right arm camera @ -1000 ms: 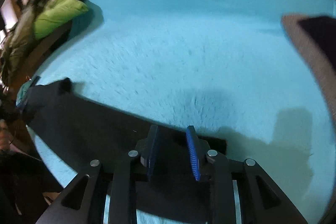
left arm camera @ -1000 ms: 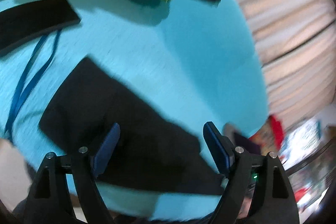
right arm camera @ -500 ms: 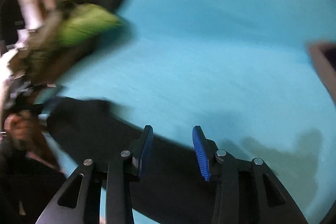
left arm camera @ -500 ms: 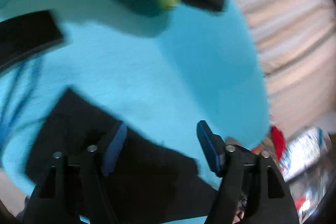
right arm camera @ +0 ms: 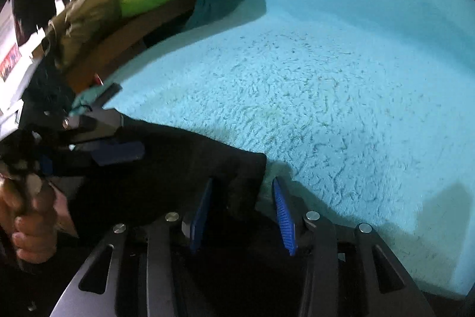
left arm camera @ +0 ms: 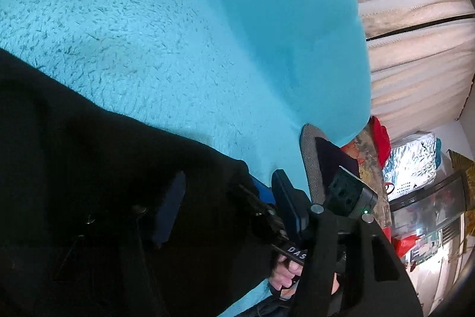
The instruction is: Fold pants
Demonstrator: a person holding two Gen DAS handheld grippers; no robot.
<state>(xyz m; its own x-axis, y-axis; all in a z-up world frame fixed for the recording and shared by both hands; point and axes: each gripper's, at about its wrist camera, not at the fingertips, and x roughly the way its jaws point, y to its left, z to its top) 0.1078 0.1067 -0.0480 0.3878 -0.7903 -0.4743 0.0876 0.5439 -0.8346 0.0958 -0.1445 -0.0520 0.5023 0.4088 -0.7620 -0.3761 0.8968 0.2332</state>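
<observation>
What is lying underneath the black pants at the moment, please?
The black pants lie on a turquoise fleece blanket. What the blanket covers, and anything under the pants themselves, is hidden.

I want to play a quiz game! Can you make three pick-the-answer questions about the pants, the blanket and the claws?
1. Where are the black pants lying?
A. on the turquoise blanket
B. on a chair
C. on the floor

2. What colour are the pads on the right claw?
A. red
B. blue
C. yellow

3. How is the right claw?
A. shut tight on nothing
B. open, with the pants' corner between its fingers
C. lifted high over the blanket

Answers: 1 A, black cloth spreads across the fuzzy turquoise blanket. 2 B, both pads look blue. 3 B, there is a wide gap between the fingers and the cloth corner sits in it.
</observation>
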